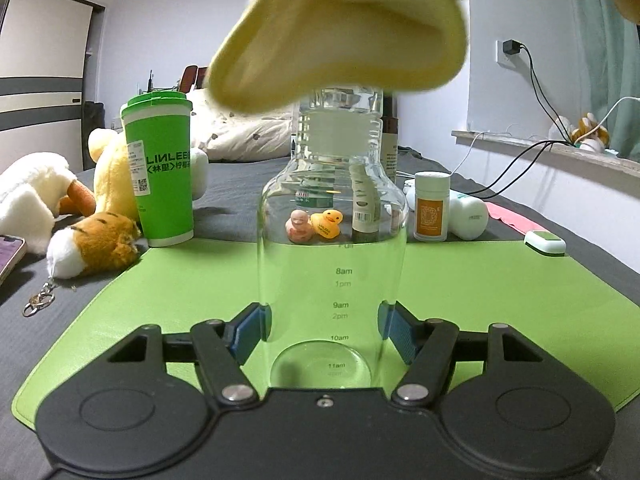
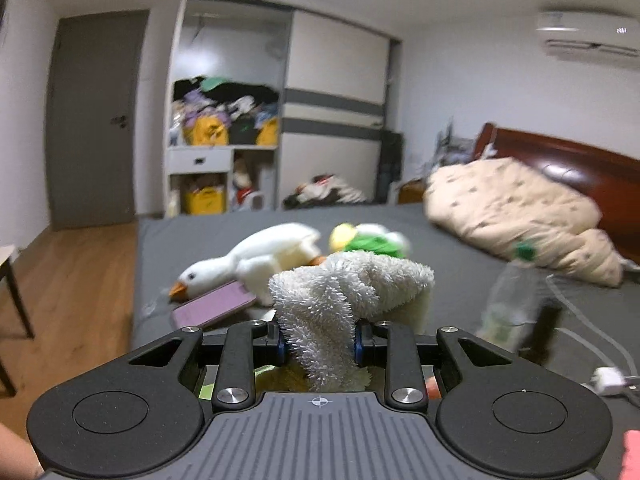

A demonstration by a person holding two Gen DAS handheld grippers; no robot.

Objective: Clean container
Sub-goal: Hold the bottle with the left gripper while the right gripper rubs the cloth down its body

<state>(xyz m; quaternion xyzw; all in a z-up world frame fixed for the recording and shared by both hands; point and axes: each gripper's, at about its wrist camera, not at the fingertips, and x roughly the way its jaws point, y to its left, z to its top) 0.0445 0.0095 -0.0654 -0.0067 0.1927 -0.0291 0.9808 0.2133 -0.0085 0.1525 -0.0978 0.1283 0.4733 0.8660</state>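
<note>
Clear glass bottle (image 1: 334,272) clamped upright in left hand-held gripper (image 1: 325,320); fluffy cream-yellow cloth (image 2: 340,304) pinched in right hand-held gripper (image 2: 320,346)

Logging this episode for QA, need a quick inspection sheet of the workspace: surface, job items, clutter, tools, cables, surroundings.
Surface: green mat on a grey bedsheet.
Job's things: clear bottle upright on the mat; yellow cloth above its top.
Clutter: green cup, plush toys, two toy ducks, white pill bottle, phone.
Grippers: left tool clamps the bottle near its base; right tool grips the cloth.
Cables: black and white leads run from a wall plug along the sill.
Surroundings: bedroom, wardrobe, quilt.
</note>
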